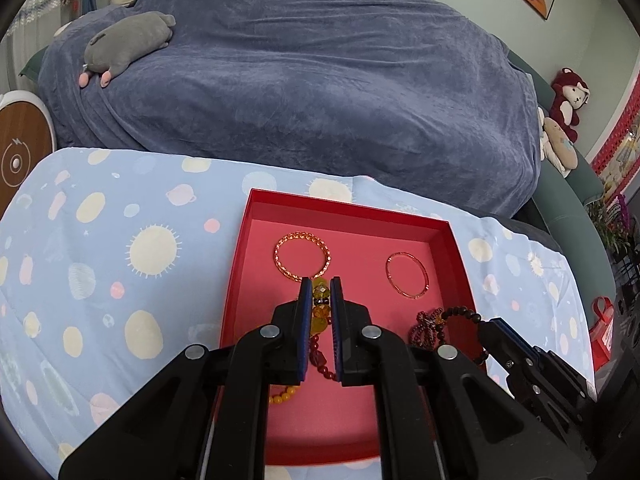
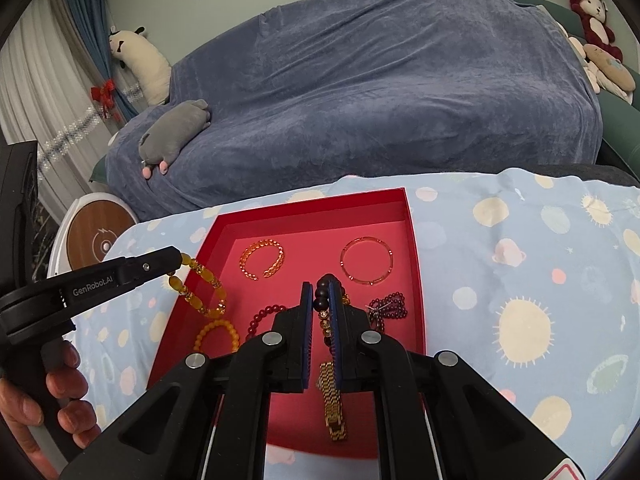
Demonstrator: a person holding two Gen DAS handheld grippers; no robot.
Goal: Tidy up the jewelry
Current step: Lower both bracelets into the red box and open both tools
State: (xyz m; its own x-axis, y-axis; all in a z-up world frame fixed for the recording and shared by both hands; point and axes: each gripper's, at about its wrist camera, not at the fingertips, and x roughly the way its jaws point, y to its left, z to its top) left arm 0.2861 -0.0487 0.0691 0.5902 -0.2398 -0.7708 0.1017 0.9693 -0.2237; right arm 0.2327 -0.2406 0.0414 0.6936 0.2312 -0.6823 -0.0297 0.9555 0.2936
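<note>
A red tray [image 1: 256, 240] [image 2: 414, 248] lies on the spotted blue cloth. My left gripper [image 1: 321, 285] is shut on a yellow amber bead bracelet [image 1: 321, 300], which hangs from it over the tray's left edge in the right wrist view [image 2: 202, 286]. My right gripper [image 2: 320, 288] is shut on a dark wooden bead bracelet [image 2: 326, 282] [image 1: 464, 314] above the tray. On the tray floor lie an orange bead ring [image 1: 302, 256] [image 2: 262, 260], a thin pink bangle [image 1: 407, 275] [image 2: 366, 260], a garnet bead cluster [image 2: 386, 308], a red bead bracelet [image 2: 264, 316], an orange bead bracelet [image 2: 216, 334] and a gold watch band [image 2: 332, 400].
A sofa under a blue-grey throw [image 1: 300, 80] stands behind the table, with a grey plush [image 1: 128, 42] on it. A round white robot vacuum [image 2: 92, 236] sits at the left. The person's hand [image 2: 60, 392] grips the left handle.
</note>
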